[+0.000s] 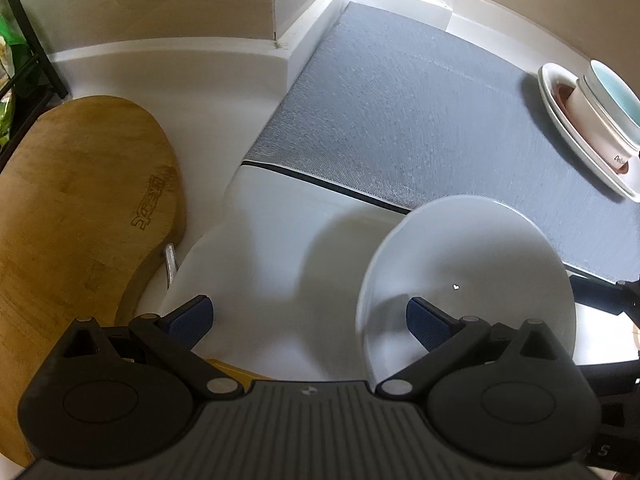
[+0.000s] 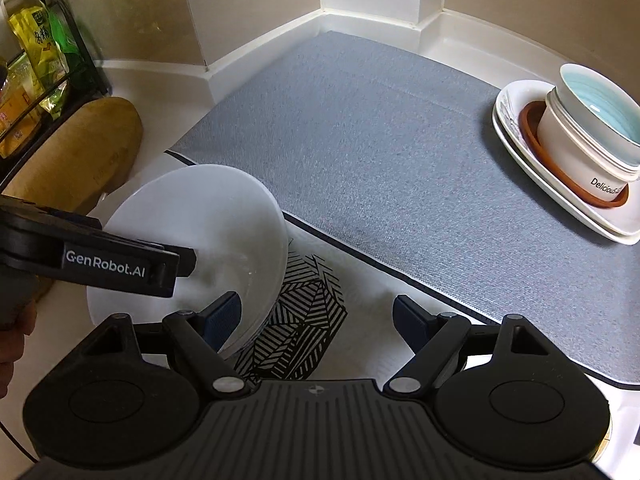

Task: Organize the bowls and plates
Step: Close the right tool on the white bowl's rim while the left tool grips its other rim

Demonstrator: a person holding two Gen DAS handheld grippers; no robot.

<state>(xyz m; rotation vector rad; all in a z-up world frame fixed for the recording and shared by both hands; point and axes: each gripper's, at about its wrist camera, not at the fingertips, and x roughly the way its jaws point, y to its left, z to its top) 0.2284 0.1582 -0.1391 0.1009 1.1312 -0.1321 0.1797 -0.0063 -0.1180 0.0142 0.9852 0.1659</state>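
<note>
A plain white bowl [image 1: 468, 264] [image 2: 200, 216] sits at the near edge of the grey mat [image 1: 400, 112] [image 2: 360, 140], partly on a white sheet with a black striped pattern [image 2: 308, 316]. My left gripper [image 1: 310, 322] is open. Its right finger [image 1: 428, 326] is inside the bowl, its left finger [image 1: 192, 320] well outside, with the bowl's wall between them. The same gripper [image 2: 120, 264] reaches in from the left in the right wrist view. My right gripper [image 2: 318, 318] is open and empty, its left finger [image 2: 224, 316] just in front of the bowl.
At the mat's far right stands a stack [image 2: 572, 148] [image 1: 592, 120]: white oval plates, a brown saucer, a white cup and a bowl with a teal inside. A wooden cutting board [image 1: 80, 220] [image 2: 84, 148] lies left. Behind it is a black rack [image 2: 40, 60] with packets. Walls close the back.
</note>
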